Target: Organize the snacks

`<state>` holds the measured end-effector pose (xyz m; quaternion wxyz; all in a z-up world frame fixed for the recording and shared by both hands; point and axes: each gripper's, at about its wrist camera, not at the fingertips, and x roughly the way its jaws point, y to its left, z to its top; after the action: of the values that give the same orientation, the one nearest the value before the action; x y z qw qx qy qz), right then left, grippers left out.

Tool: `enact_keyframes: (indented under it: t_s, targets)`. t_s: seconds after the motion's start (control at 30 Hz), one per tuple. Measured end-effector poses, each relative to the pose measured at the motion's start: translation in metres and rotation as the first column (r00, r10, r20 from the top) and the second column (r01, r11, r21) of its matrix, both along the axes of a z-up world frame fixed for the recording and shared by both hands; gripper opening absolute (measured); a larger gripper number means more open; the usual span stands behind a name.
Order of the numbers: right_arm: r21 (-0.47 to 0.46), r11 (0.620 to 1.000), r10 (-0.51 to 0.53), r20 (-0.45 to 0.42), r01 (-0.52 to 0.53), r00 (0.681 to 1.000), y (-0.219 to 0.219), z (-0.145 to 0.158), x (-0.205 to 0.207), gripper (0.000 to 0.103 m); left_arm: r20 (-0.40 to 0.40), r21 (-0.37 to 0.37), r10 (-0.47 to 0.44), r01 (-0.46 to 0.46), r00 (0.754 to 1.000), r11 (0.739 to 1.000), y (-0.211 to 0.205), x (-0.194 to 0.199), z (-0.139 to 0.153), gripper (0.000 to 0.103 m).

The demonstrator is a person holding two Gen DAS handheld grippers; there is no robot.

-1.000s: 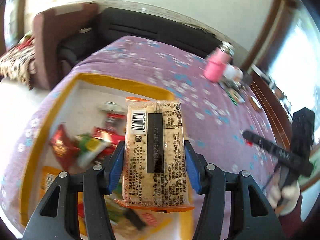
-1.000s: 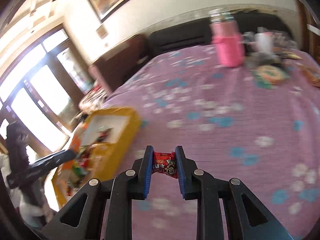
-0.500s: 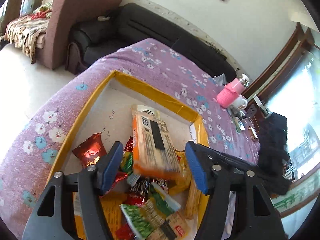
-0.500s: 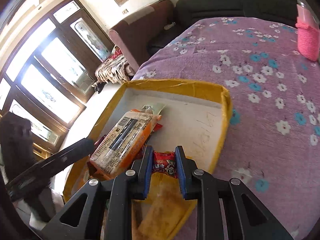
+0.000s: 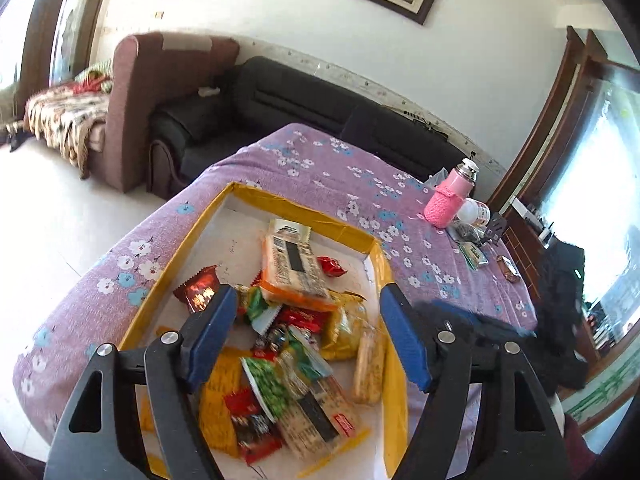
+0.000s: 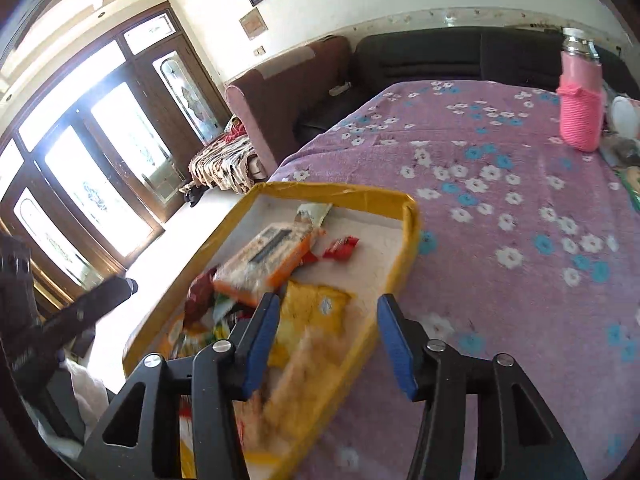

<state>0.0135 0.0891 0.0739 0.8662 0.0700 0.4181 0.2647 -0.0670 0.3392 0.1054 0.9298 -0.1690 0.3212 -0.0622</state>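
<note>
Scene: a shallow yellow-rimmed cardboard tray [image 5: 304, 218] sits on a purple flower-print cloth covering the surface [image 5: 404, 208], heaped with mixed snack packets
Left gripper: the left gripper [image 5: 308, 336] hovers over the tray, its blue-padded jaws opening and nothing between them
Right gripper: the right gripper [image 6: 328, 340] hangs over the tray's near corner, jaws opening, likewise holding nothing
Cracker pack: a long orange-edged clear pack of crackers [image 5: 294, 270] lies free on top of the pile, barcode side up
Small sweet: a little red-wrapped sweet [image 5: 331, 266] rests alone on the tray's white floor, just beside the cracker pack
Other snacks: a shiny dark-red foil sachet [image 5: 199, 289] and a green pea packet [image 5: 268, 386] lie among the heap; the rest is too blurred to name
Step in hand: release, by the look of it, with both items landed inside the tray
Next move: likely calls for lifting both grippers clear of the rim and seeking further loose snacks
Beyond: a pink knit-sleeved flask [image 5: 450, 196] stands well apart at the far end
</note>
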Motion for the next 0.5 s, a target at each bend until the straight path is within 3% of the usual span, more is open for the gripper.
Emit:
enact_keyframes:
  t_s: [0.2,0.5]
  targets:
    - [0.031,0.999,-0.015,0.053,0.013,0.998,-0.040,-0.005,-0.061,0.061,0.024,0.057,0.013,-0.014,1.000,0.998,-0.028,-0.023,0.007,0.076]
    - [0.075,0.997,-0.038,0.062,0.034,0.997,-0.063,-0.009,-0.095,0.062,0.035,0.085,0.017,-0.020,0.999,0.996,-0.053,-0.051,0.016,0.078]
